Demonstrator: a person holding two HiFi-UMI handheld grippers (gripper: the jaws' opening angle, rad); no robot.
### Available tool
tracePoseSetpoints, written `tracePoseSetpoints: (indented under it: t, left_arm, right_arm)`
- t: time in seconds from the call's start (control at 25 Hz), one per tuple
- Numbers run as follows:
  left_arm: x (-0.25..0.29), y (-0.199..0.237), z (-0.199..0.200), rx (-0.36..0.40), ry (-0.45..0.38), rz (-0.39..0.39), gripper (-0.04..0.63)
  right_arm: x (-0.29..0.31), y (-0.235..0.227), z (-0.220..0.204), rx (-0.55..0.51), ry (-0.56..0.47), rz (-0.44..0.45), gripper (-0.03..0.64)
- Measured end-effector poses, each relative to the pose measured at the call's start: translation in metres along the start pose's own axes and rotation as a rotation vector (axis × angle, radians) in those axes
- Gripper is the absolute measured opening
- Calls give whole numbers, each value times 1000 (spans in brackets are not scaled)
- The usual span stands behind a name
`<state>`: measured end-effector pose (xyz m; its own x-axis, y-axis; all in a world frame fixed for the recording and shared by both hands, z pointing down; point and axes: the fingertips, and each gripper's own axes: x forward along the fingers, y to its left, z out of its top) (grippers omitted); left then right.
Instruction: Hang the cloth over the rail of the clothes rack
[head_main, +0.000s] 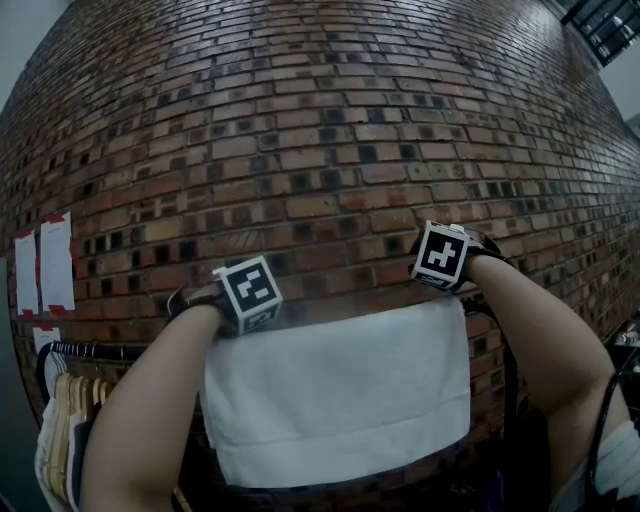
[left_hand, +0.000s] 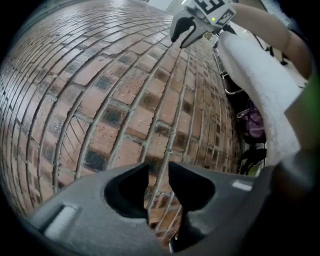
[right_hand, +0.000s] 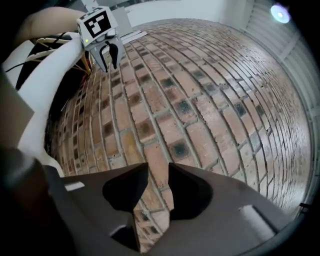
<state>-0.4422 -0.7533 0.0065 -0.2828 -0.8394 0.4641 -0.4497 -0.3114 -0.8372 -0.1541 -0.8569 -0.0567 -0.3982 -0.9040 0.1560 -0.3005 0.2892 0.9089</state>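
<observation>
The white cloth (head_main: 340, 400) hangs draped over the clothes rack's rail (head_main: 100, 350), in front of a brick wall. My left gripper (head_main: 248, 292) is at the cloth's top left corner and my right gripper (head_main: 440, 255) at its top right corner; both point at the wall. In the left gripper view the left gripper (left_hand: 158, 170) has a narrow gap between its jaws, with only bricks showing through, and the cloth (left_hand: 260, 85) lies off to the right. The right gripper (right_hand: 158, 170) likewise stands slightly open and empty, with the cloth (right_hand: 45, 85) on its left.
The brick wall (head_main: 320, 130) stands close ahead. Clothes on hangers (head_main: 65, 430) fill the rail's left end. Papers (head_main: 45, 260) are taped to the wall at the left. A purple bag (left_hand: 255, 122) sits low beyond the cloth.
</observation>
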Motion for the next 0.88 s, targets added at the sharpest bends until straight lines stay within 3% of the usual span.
tracePoseSetpoints:
  t: [0.24, 0.32, 0.4, 0.56, 0.68, 0.88]
  left_arm:
    - [-8, 18, 1, -13, -5, 110, 115]
    - [-8, 20, 0, -29, -8, 121, 67]
    - [-11, 27, 0, -43, -20, 153, 67]
    - [-39, 57, 11, -90, -133, 280, 44]
    - [-71, 69, 11, -188, -226, 344, 25]
    - [-98, 27, 8, -321, -351, 207, 3]
  right_arm:
    - [-20, 5, 17, 30, -65, -17, 11]
    - [-25, 6, 20, 37, -78, -24, 2]
    - [-31, 6, 22, 40, -92, -37, 2]
    - [-52, -12, 25, 44, -126, -123, 2]
    - [-65, -8, 21, 113, -164, -104, 2]
    - [-89, 13, 22, 239, -288, -36, 2]
